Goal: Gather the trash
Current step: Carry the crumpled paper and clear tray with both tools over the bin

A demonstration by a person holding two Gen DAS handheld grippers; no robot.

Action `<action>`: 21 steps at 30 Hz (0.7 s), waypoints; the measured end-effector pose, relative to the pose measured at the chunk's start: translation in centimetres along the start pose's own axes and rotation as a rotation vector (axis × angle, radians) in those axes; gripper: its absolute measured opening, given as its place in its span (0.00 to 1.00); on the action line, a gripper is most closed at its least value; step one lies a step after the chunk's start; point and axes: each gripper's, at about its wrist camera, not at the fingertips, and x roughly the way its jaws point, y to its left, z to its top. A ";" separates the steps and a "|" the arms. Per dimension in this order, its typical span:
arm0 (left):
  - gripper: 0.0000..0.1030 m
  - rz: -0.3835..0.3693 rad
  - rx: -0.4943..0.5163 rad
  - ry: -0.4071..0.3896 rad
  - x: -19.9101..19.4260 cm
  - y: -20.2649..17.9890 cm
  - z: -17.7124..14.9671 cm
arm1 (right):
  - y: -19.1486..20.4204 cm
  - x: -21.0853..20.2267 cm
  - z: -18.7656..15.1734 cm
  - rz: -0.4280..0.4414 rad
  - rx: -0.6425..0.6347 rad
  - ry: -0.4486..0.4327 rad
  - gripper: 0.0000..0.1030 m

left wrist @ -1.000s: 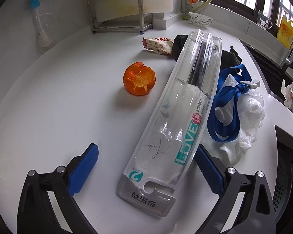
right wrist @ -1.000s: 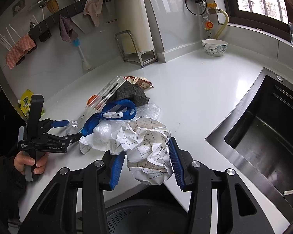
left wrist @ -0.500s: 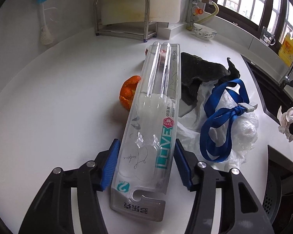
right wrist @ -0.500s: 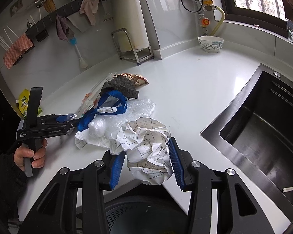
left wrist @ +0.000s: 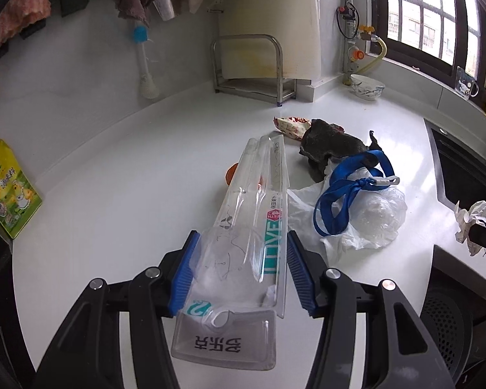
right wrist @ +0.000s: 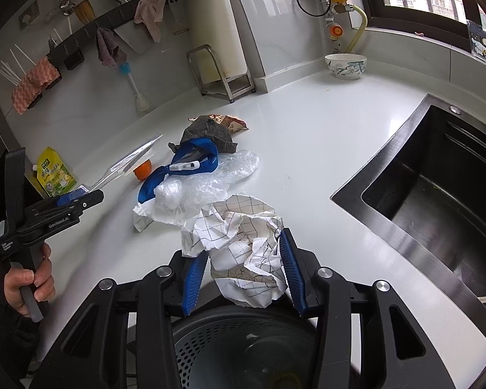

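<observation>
The left hand-held gripper [left wrist: 239, 275] pinches a long clear plastic toothbrush package [left wrist: 252, 227] above the white desk [left wrist: 129, 188]; the right hand-held gripper [right wrist: 243, 272] grips crumpled checked paper [right wrist: 243, 249] over a black perforated bin [right wrist: 243, 350]. Best released squarely above the opening.

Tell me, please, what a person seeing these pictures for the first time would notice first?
Probably the long clear plastic package clamped between the left gripper fingers, tilted up off the white counter. Next, the crumpled checked paper held in the right gripper above a dark perforated bin. Between them lies a pile with a blue strap on a clear plastic bag.
</observation>
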 end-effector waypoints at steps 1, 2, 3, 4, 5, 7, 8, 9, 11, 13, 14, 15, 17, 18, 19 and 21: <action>0.50 0.012 -0.008 -0.013 -0.7 -0.2 -0.2 | 0.0 -0.2 -0.2 0.001 0.001 0.004 0.42; 0.50 0.019 -0.019 -0.027 -1.5 -0.3 -0.5 | 0.0 -0.2 -0.4 0.004 0.005 0.011 0.42; 0.49 0.020 -0.033 -0.039 -2.2 -0.4 -0.8 | 0.0 -0.4 -0.6 0.008 0.010 0.014 0.42; 0.48 0.026 -0.044 -0.049 -2.7 -0.5 -1.1 | 0.0 -0.6 -0.8 0.009 0.010 0.014 0.42; 0.48 0.036 -0.052 -0.057 -3.3 -0.6 -1.4 | 0.1 -0.8 -0.9 0.009 0.008 0.014 0.42; 0.48 0.050 -0.064 -0.068 -4.1 -0.8 -1.9 | 0.4 -1.2 -1.3 0.009 0.005 0.012 0.42; 0.48 0.047 -0.075 -0.069 -4.4 -0.9 -2.1 | 0.5 -1.3 -1.5 0.009 0.005 0.011 0.42; 0.48 0.045 -0.087 -0.067 -4.7 -1.0 -2.4 | 0.5 -1.6 -1.7 0.009 0.003 0.009 0.42; 0.48 0.055 -0.102 -0.068 -5.2 -1.1 -2.9 | 0.7 -2.1 -2.0 0.006 -0.005 0.005 0.42; 0.48 0.072 -0.109 -0.079 -5.9 -1.4 -3.3 | 0.9 -2.5 -2.4 0.011 -0.006 0.000 0.42; 0.48 0.079 -0.114 -0.086 -6.3 -1.5 -3.5 | 0.9 -2.7 -2.6 0.013 -0.005 0.000 0.42; 0.48 0.089 -0.116 -0.095 -6.7 -1.7 -3.6 | 0.9 -2.9 -2.8 0.016 -0.005 0.000 0.42; 0.48 0.110 -0.119 -0.117 -7.7 -1.9 -3.9 | 1.0 -3.2 -3.2 0.018 -0.005 0.000 0.42; 0.48 0.118 -0.120 -0.128 -8.2 -2.0 -4.0 | 1.0 -3.3 -3.3 0.019 -0.006 0.001 0.42; 0.48 0.123 -0.120 -0.136 -8.7 -2.1 -4.0 | 1.0 -3.5 -3.5 0.019 -0.007 0.000 0.42; 0.48 0.130 -0.120 -0.150 -9.7 -2.5 -4.2 | 1.1 -4.0 -3.9 0.021 -0.007 -0.004 0.42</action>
